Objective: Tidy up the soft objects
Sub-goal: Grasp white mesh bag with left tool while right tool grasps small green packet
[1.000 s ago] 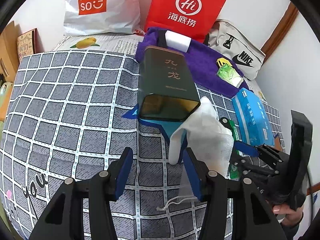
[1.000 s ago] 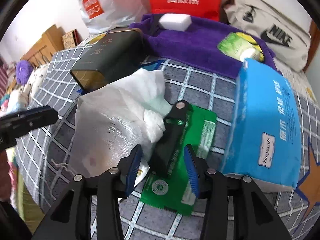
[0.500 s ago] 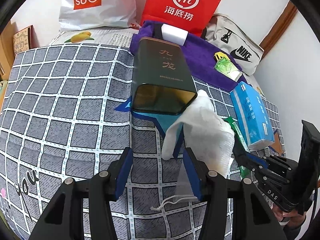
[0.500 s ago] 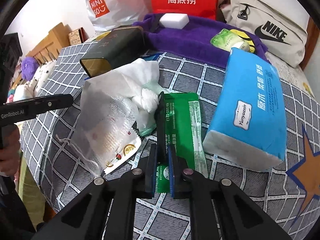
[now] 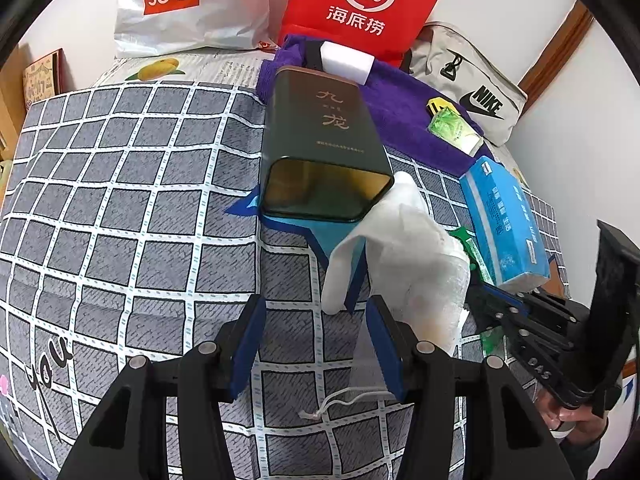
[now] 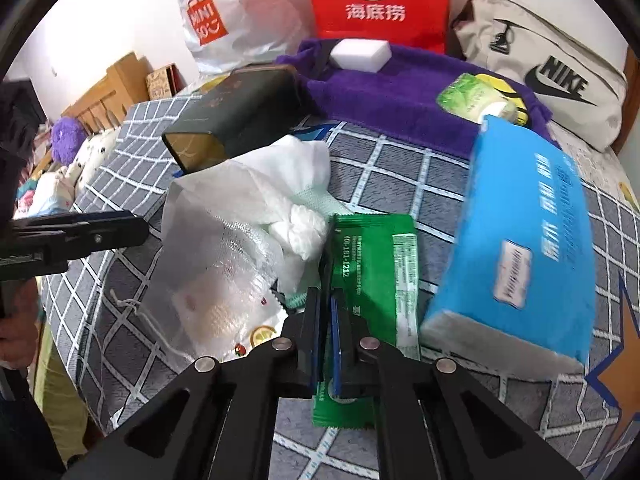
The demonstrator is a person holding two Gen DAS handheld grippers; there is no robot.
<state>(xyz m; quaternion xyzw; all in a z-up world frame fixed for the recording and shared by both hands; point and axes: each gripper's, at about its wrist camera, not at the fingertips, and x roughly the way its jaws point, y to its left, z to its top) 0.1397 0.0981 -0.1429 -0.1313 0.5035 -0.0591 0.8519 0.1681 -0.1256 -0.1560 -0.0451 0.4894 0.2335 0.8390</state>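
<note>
A white mesh drawstring bag [image 5: 404, 256] [image 6: 224, 248] stuffed with white cloth lies on the checked bedspread [image 5: 132, 208], touching the open mouth of a dark green tin [image 5: 324, 148] that lies on its side. Right of the bag is a flat green packet [image 6: 376, 264] [image 5: 466, 240], with a thin black piece standing on edge along its left side. My right gripper [image 6: 325, 300] [image 5: 486, 292] is shut on that black piece. My left gripper [image 5: 316, 340] [image 6: 132, 224] stands open just in front of the bag, its right finger [image 5: 382, 344] against the bag's mesh corner, nothing between its pads.
A blue tissue pack [image 6: 520, 232] [image 5: 504, 216] lies right of the green packet. Behind, a purple towel [image 6: 392, 92] carries a white sponge block [image 6: 360, 52] and a small green pack [image 6: 472, 96]. White, red and Nike [image 6: 552, 76] bags line the wall.
My right gripper's fingers have come together on the black piece on the green packet, which now stands on edge between them. The left gripper has stayed open and kept its place.
</note>
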